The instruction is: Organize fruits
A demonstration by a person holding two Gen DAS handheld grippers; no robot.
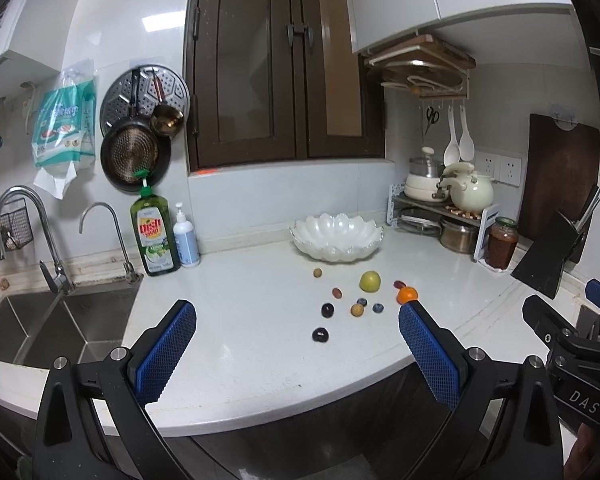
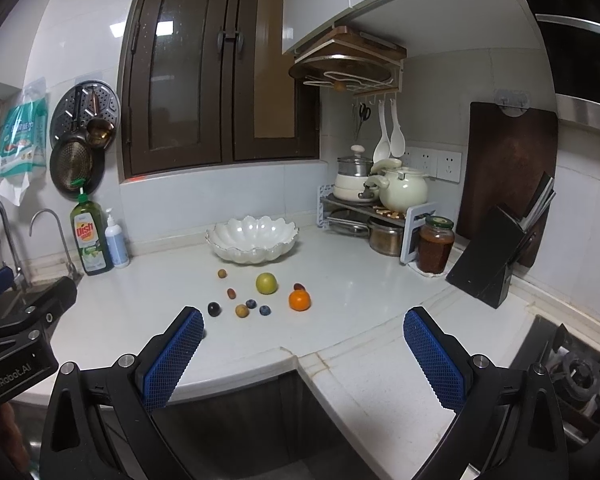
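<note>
Fruits (image 1: 370, 282) lie loose at frame centre below the empty bowl (image 1: 336, 236); both grippers' fingers (image 1: 428, 354) (image 2: 434, 360) gape wide, empty, ready to collect.

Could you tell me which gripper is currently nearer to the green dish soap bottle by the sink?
Left. The left gripper hovers over the counter edge just right of the sink, close to the dish soap bottle. The right gripper sits further right, toward the stove.
</note>
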